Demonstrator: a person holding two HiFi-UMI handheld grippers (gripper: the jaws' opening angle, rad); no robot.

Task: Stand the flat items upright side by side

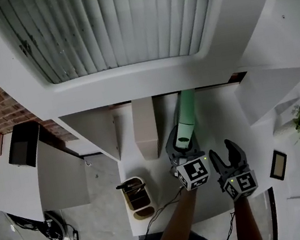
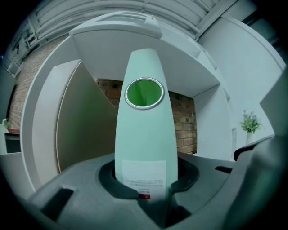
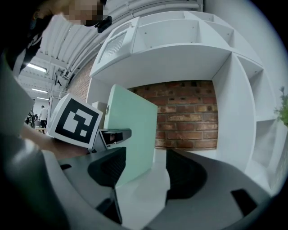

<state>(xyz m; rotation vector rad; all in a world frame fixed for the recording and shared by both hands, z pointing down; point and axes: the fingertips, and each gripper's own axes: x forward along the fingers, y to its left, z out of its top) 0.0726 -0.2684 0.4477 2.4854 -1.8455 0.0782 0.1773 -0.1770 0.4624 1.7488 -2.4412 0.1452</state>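
Left tongs (image 2: pixel 146 179): clenched on the near end of the green box (image 2: pixel 144 134), one pad on each broad side; the box runs away from them on its long edge, with the narrow face and its round window on top.
Right tongs (image 3: pixel 144 168): released and wide apart, with only bare desk (image 1: pixel 225 120) between them – they hang just right of the green box, not touching it.
Green box, place: in front of the brick-backed alcove (image 3: pixel 189 121), upright. I cannot tell whether its lower edge is down on the desk or just off it.
Beige board (image 1: pixel 144 124): stands on edge to the left of the green box, near it with a gap between, roughly parallel.
Risk, tipping: the box is tall and thin and gripped at one end only. Let go before its edge sits flat, it would likely fall sideways, and the beige board is on that side.
Risk, knock-on: closing the gap too far could push the beige board over, as it seems to have nothing bracing it.
Risk, twist: a small roll of the hand would swing the far end wide. The free tongs could steady it.
Green box, contents: only green shows through the window – what is inside I cannot tell.
Small tray (image 1: pixel 136 200): at the near left of the desk, holding a dark pen-like thing (image 1: pixel 130 186).
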